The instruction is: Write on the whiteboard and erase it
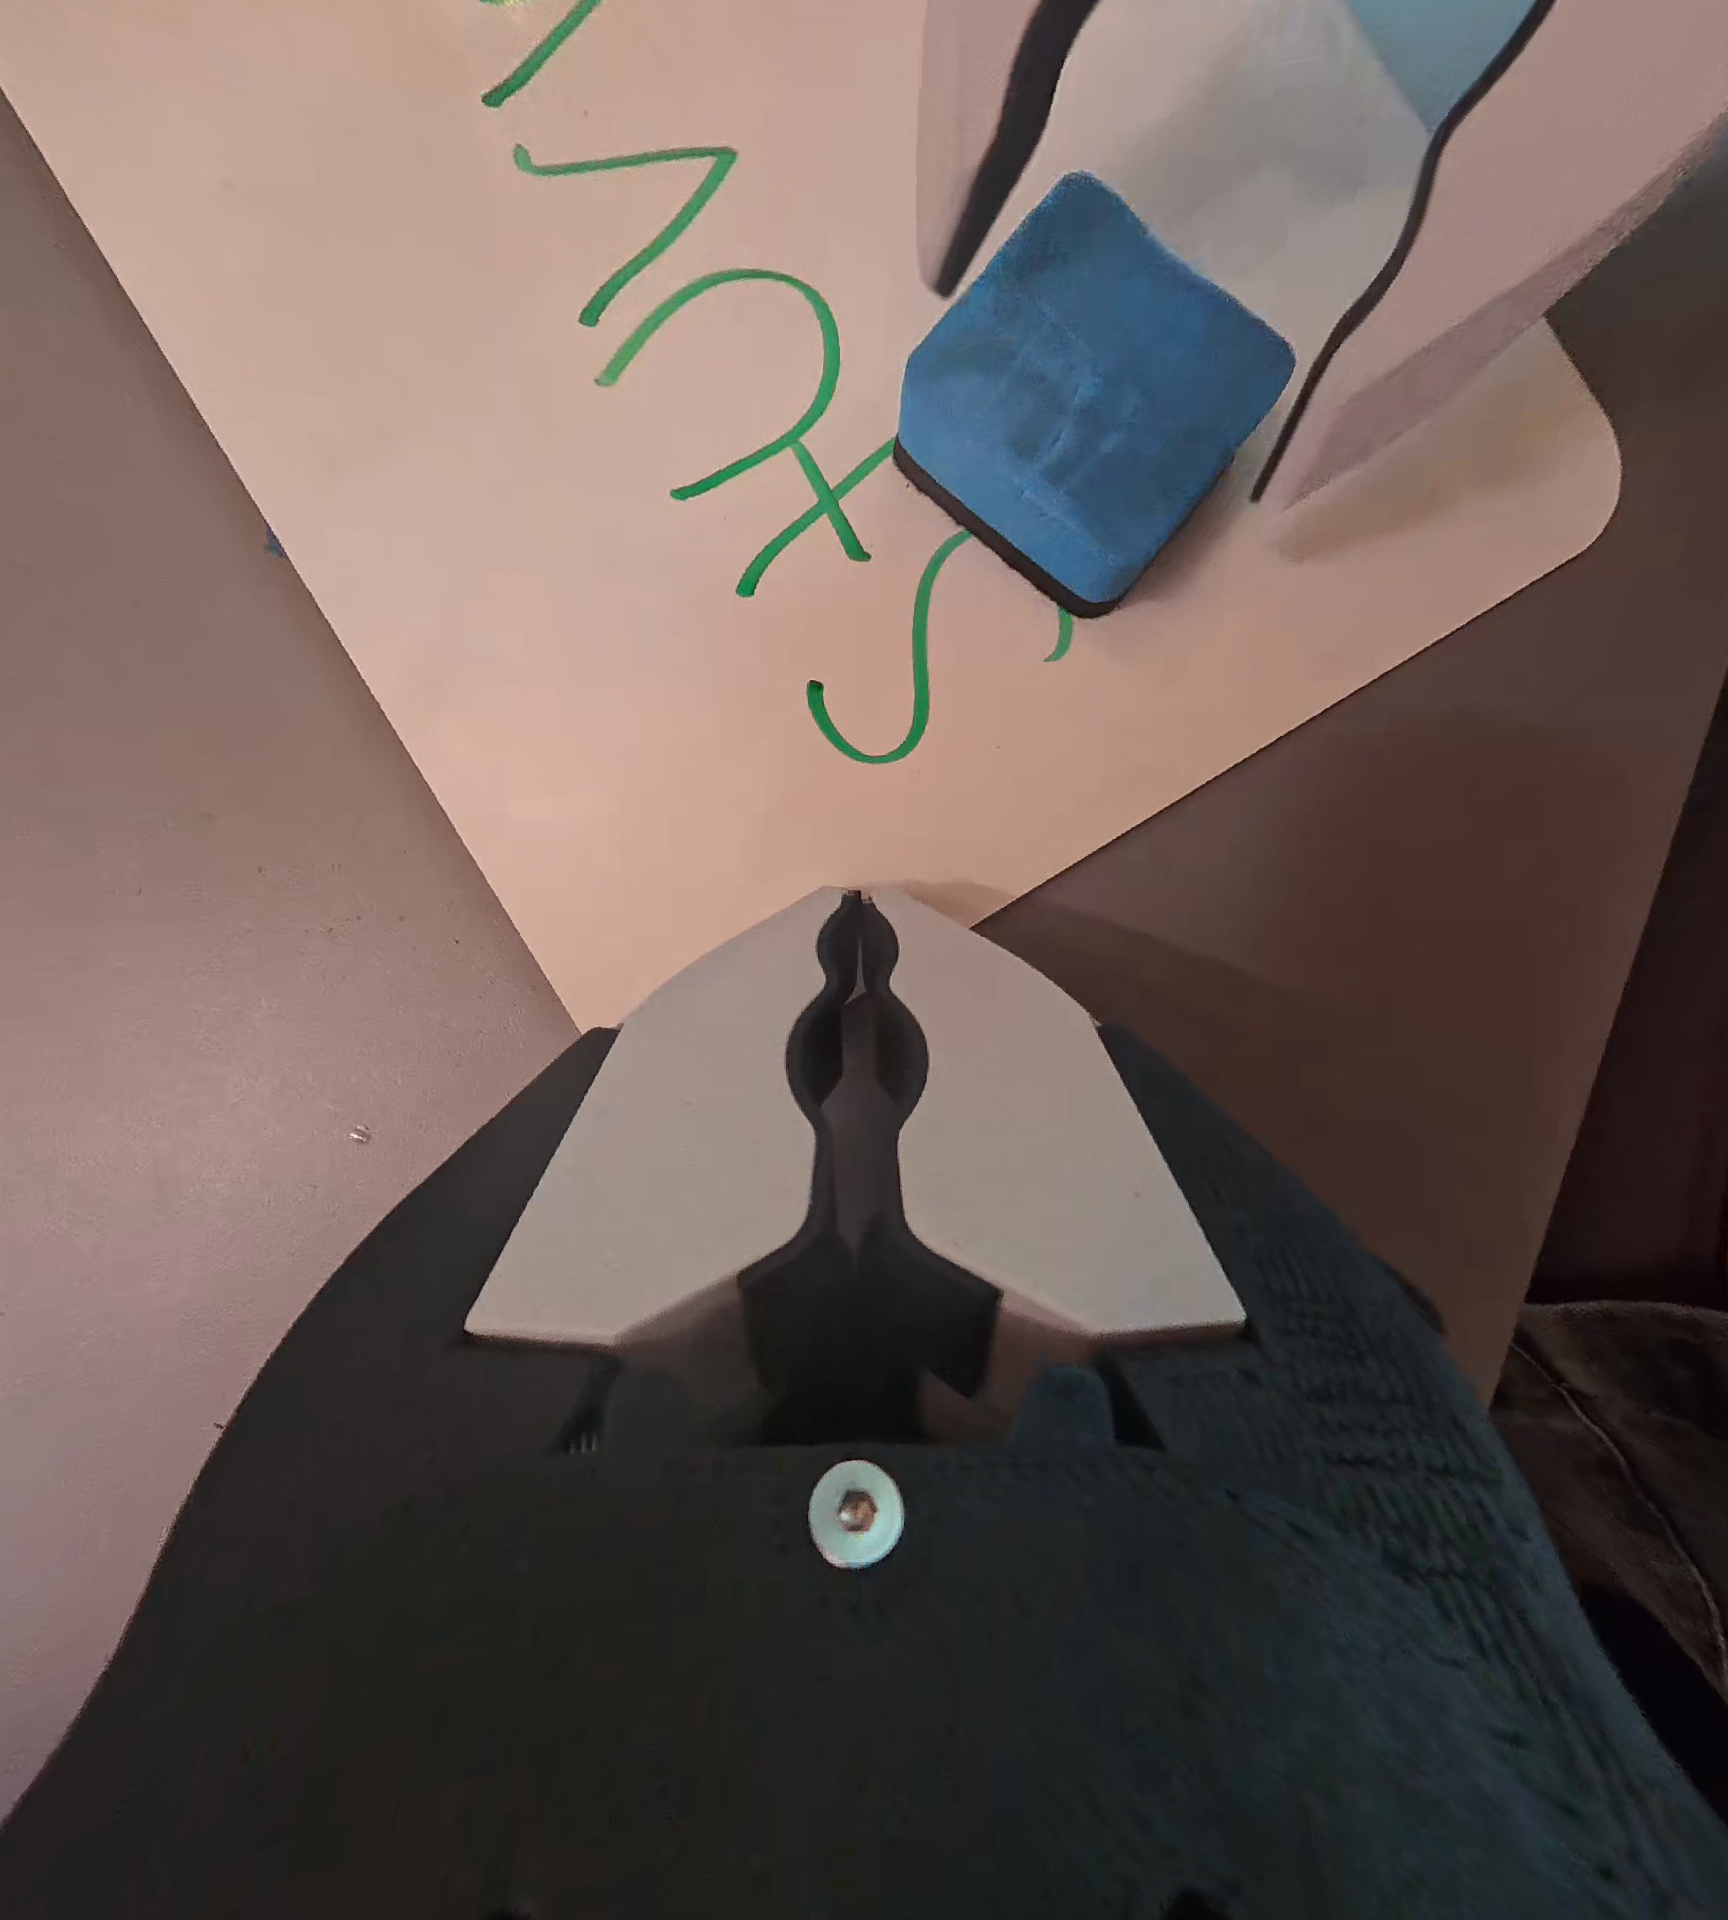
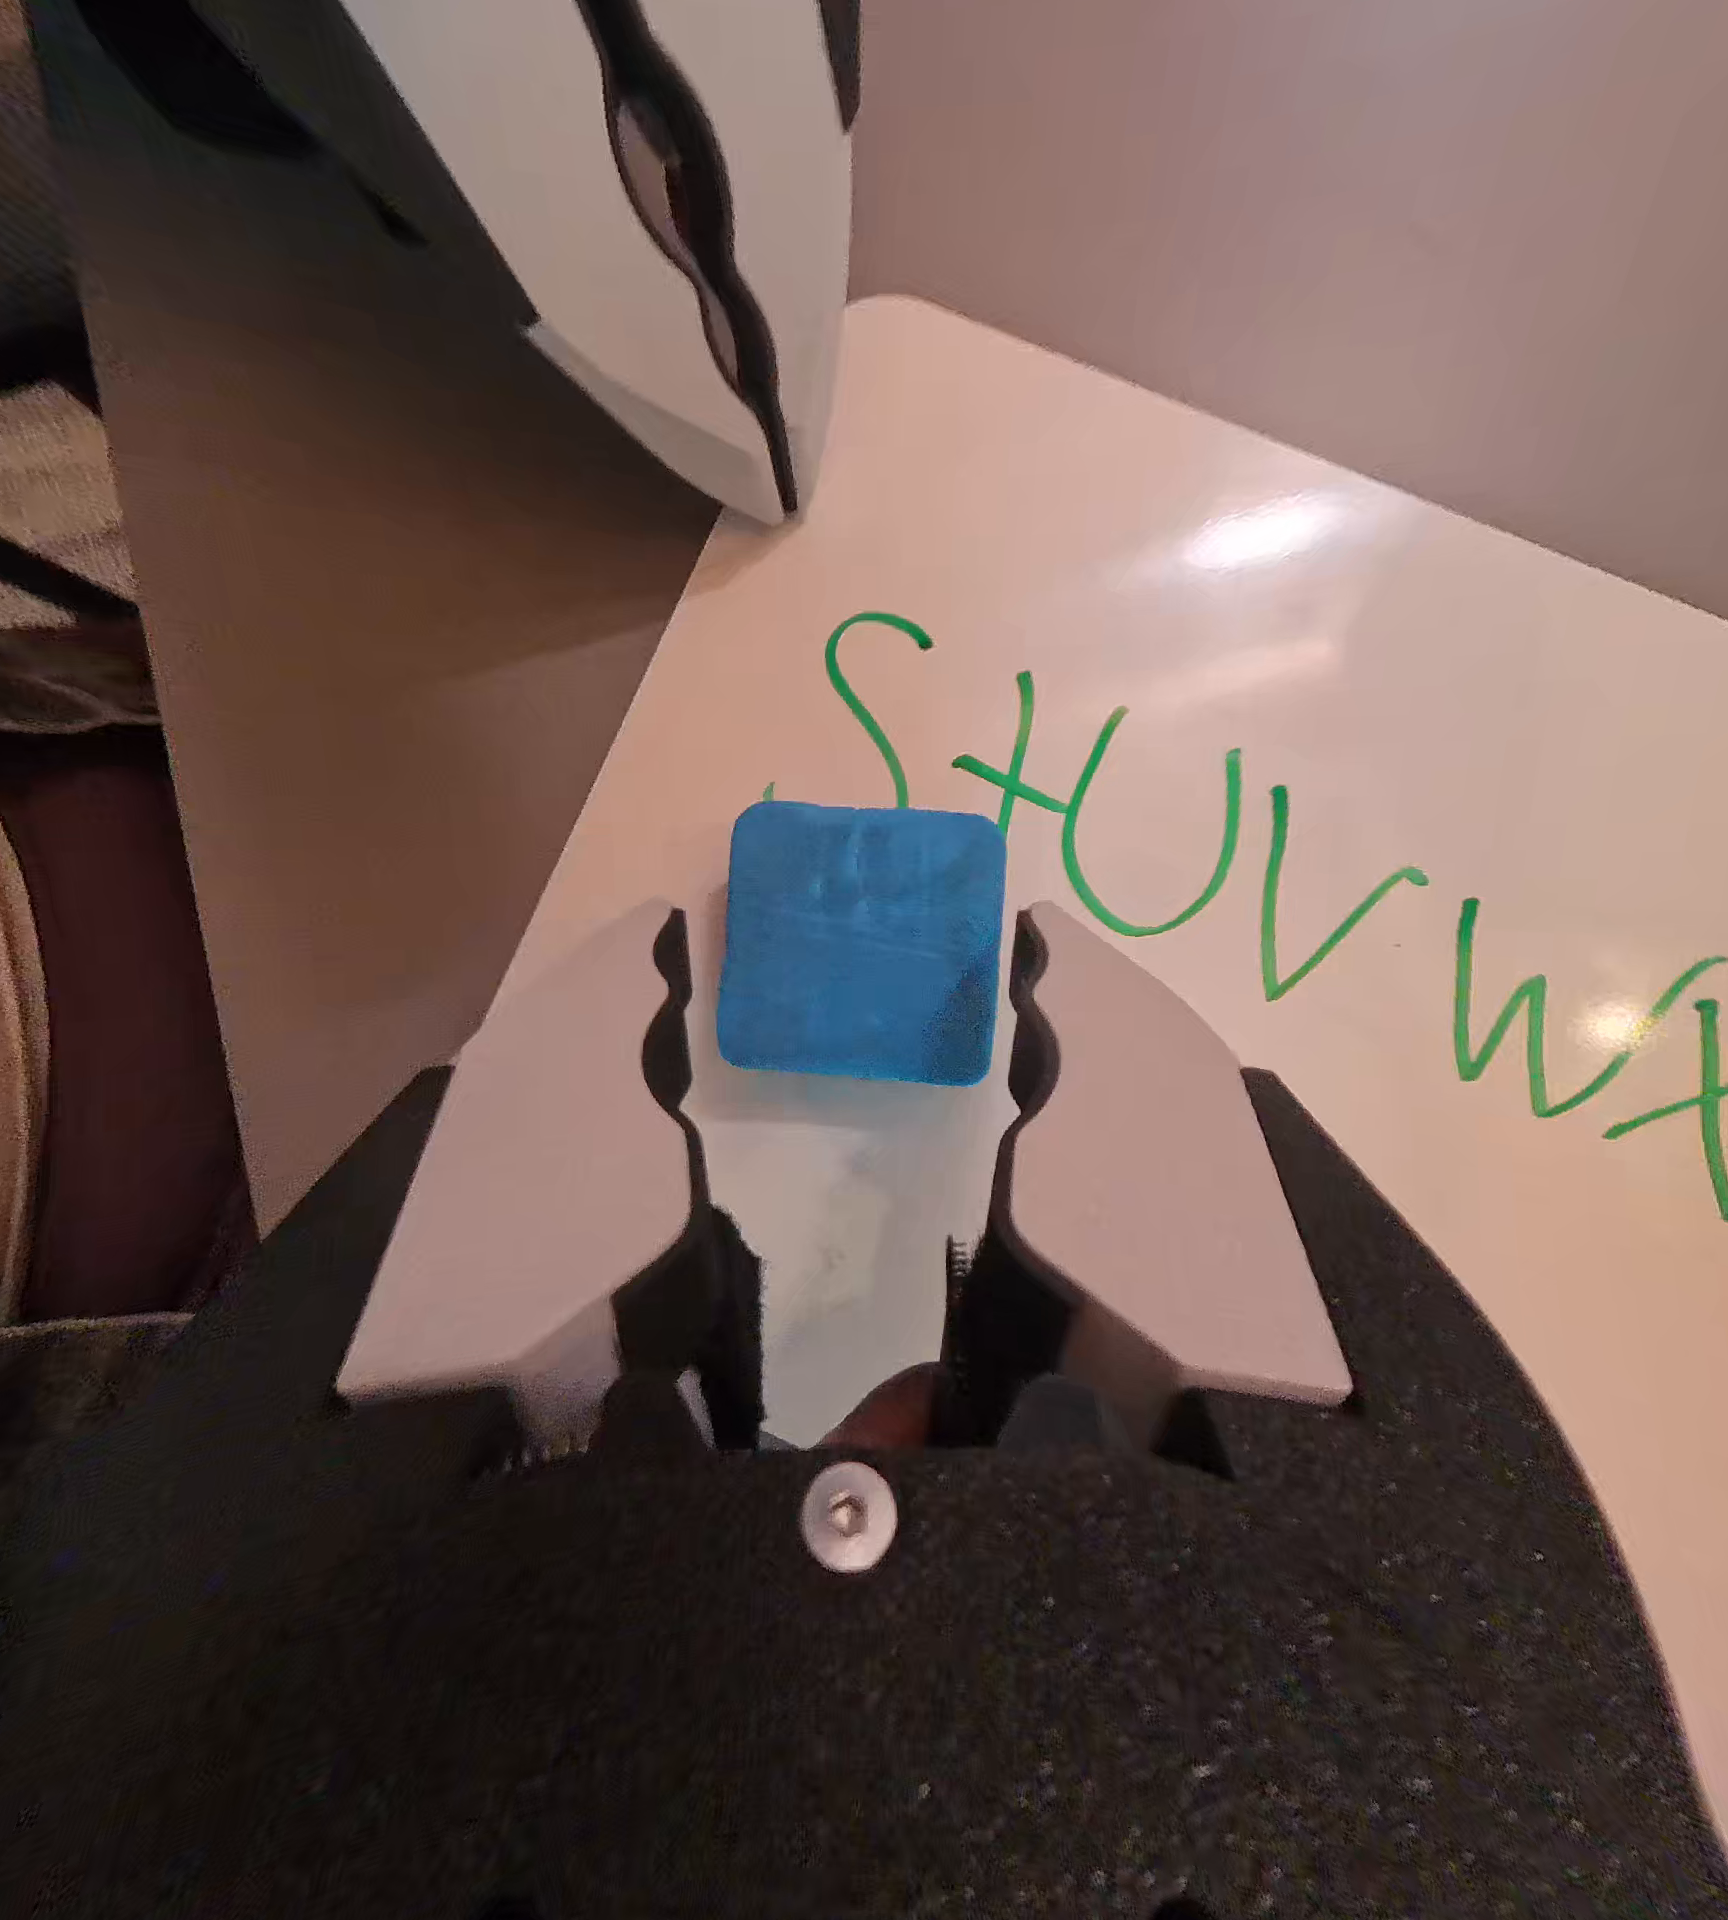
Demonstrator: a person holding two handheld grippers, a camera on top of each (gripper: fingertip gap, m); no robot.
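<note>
Fingers (image 2: 1068,997) of the right gripper (image 2: 855,997) are straddling the eraser (image 2: 860,945) on the whiteboard (image 2: 1255,644), apparently not yet pressing; left gripper (image 1: 855,899) closed empty. Eraser seems soft, light: grip its sides.

— Flat on the table (image 2: 1359,208): a whiteboard (image 2: 1203,644) with rounded corner, glossy, bearing green handwriting (image 2: 1286,904) running toward the right edge.

— And between the fingers?

— A blue square eraser (image 2: 860,945), lying on the whiteboard, covering the start of the handwriting. Right gripper (image 2: 849,935) spread wide, one finger on each side of the eraser, a sliver of gap visible at both pads, so not clamped.

— Upper left?

— Left gripper (image 2: 782,499), blurred, pointing down at the whiteboard's near corner, jaws together. Fabric at the far left edge.
</note>
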